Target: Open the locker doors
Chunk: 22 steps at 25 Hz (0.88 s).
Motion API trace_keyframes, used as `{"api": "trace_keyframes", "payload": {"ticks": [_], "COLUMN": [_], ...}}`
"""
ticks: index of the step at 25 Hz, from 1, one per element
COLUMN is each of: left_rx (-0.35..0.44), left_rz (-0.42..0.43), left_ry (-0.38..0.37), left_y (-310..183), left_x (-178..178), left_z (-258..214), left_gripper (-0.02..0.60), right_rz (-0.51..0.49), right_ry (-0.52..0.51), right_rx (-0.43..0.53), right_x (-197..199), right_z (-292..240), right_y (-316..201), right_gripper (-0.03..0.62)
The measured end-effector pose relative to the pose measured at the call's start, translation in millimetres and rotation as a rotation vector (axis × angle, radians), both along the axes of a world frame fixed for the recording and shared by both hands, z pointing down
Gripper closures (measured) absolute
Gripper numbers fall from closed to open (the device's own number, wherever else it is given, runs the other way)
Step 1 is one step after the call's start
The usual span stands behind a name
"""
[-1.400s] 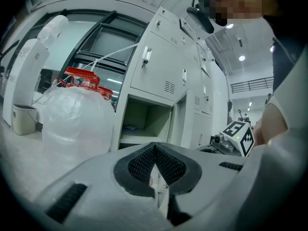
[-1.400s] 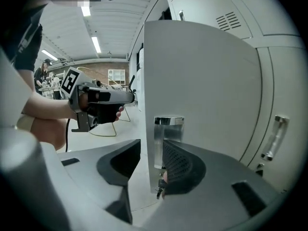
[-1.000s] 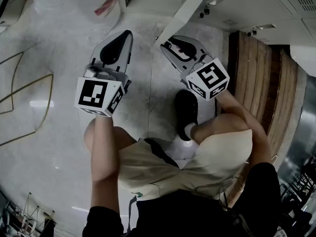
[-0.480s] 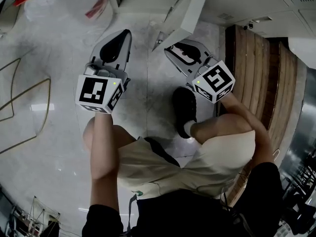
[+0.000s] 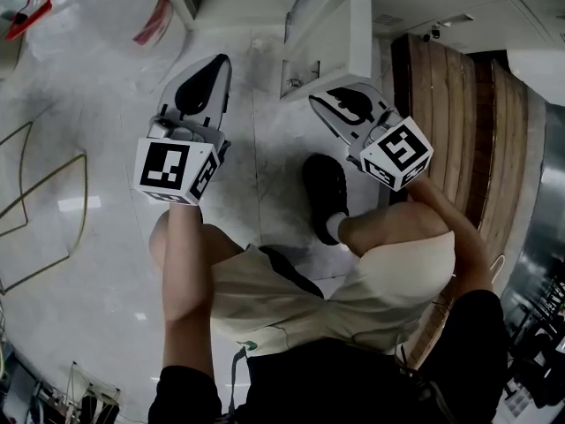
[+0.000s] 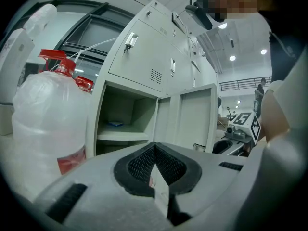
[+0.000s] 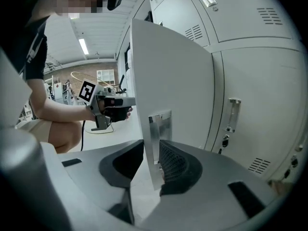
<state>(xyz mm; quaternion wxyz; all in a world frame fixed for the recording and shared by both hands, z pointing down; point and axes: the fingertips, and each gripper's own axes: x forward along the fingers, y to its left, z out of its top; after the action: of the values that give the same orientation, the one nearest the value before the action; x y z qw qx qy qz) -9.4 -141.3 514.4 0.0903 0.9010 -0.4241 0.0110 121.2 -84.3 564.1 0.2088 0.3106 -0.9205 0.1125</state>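
The locker door (image 7: 168, 71) has swung wider. Our right claw (image 7: 154, 167), just tightening, clamps its edge; the left claw (image 6: 155, 170) is together, empty. Next we pull the door fully open.

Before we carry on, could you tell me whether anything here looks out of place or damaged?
Nothing looks damaged or spilled. The locker door stands open; a bulging plastic bag sits beside the lockers.
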Motion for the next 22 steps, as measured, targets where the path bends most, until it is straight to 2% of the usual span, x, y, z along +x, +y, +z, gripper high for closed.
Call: {"api": "trace_keyframes", "payload": {"ticks": [9,22], "left_rx": [-0.005,0.007], "left_rz": [0.019,0.052], "left_ry": [0.010,-0.004], "left_y": [-5,-4], "left_x": [13,28], "left_z": [4,4], "left_gripper": [0.566,0.566], "right_rz": [0.074,0.166], "right_ry": [0.026,0.055], "right_rx": [-0.012,0.000], "right_x": [35,69], "right_z": [-1,-2], "right_y": [4,6], "right_gripper": [0.488,0.527]}}
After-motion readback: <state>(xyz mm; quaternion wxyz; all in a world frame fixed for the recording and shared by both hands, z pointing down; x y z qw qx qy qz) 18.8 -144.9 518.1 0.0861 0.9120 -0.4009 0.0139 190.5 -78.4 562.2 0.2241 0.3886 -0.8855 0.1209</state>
